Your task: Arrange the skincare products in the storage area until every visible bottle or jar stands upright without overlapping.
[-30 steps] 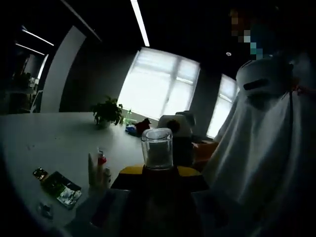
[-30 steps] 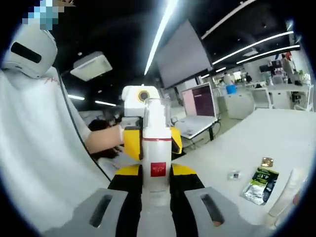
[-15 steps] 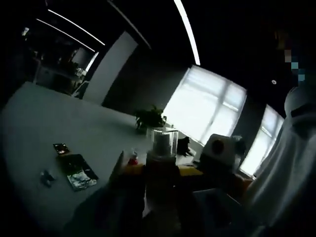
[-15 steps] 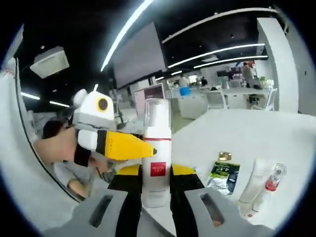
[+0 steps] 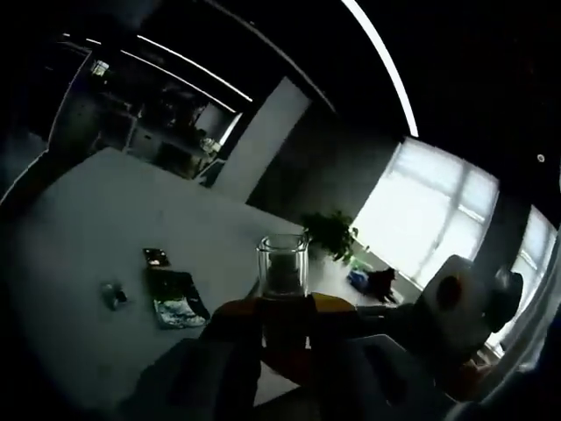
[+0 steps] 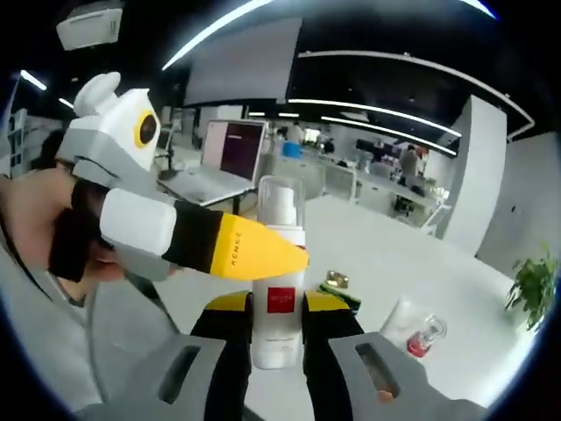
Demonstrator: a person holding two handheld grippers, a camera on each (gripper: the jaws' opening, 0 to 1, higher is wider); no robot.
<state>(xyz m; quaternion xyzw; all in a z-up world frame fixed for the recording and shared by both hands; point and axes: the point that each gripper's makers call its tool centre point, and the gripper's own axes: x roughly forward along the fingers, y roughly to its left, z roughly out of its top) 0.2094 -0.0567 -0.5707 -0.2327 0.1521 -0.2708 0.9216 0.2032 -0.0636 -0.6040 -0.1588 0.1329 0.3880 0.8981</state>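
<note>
In the left gripper view my left gripper [image 5: 282,309] is shut on a dark bottle with a clear cap [image 5: 282,267], held upright between the yellow jaws. In the right gripper view my right gripper [image 6: 279,307] is shut on a white pump bottle [image 6: 279,303] with a clear cap and a red label. The left gripper [image 6: 237,250] reaches in from the left, held by a hand [image 6: 66,250]; its yellow jaw crosses in front of that bottle's neck. A white tube [image 6: 396,320] and a small red-necked bottle [image 6: 427,333] lie on the white table [image 6: 377,263].
A green sachet [image 6: 344,296] lies behind the pump bottle. In the left gripper view a sachet [image 5: 175,300] and two small packets [image 5: 112,294] lie on the table [image 5: 79,228]. A potted plant [image 5: 331,235] stands at the far edge. An open laptop [image 6: 219,158] sits at the back left.
Both views have swung across the room. The left gripper has come closer and now crosses in front of the right gripper's pump bottle. Each gripper still holds its bottle.
</note>
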